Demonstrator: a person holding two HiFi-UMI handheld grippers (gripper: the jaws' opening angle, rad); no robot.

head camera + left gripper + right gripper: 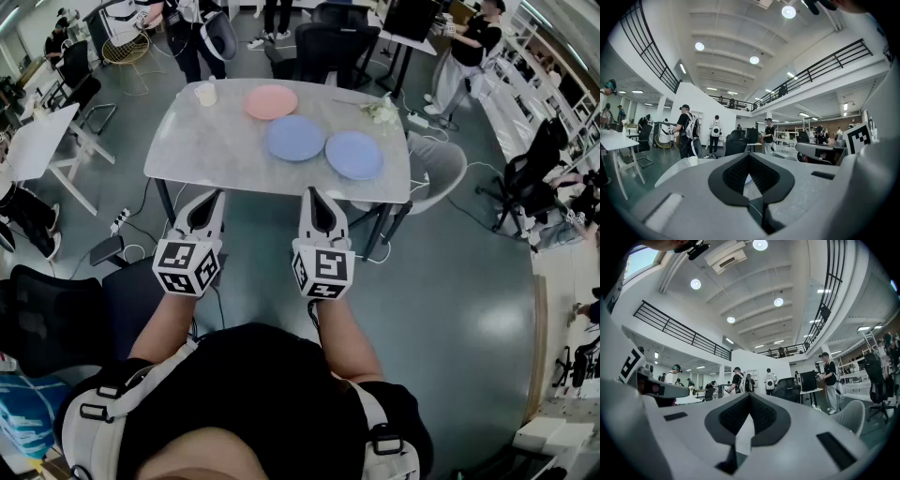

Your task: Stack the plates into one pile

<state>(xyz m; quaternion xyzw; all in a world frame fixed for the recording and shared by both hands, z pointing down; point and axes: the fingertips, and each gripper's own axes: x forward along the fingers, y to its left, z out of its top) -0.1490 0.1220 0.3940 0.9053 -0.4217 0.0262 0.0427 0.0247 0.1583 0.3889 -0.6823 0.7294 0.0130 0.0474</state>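
Three plates lie apart on the grey marble table (211,150) in the head view: a pink plate (270,101) at the back, a blue plate (294,137) in the middle, and a second blue plate (353,155) to its right. My left gripper (214,195) and right gripper (310,192) are held side by side just short of the table's front edge, both pointing at it. Each is shut with nothing between its jaws. The left gripper view shows the left gripper (749,154) with its tips together, and the right gripper view shows the right gripper (750,394) the same way.
A white cup (205,93) stands at the table's back left corner, and a small white bunch (382,111) lies at the back right. A grey chair (441,164) sits off the right end. Office chairs and standing people surround the table; cables and a power strip (119,221) lie on the floor.
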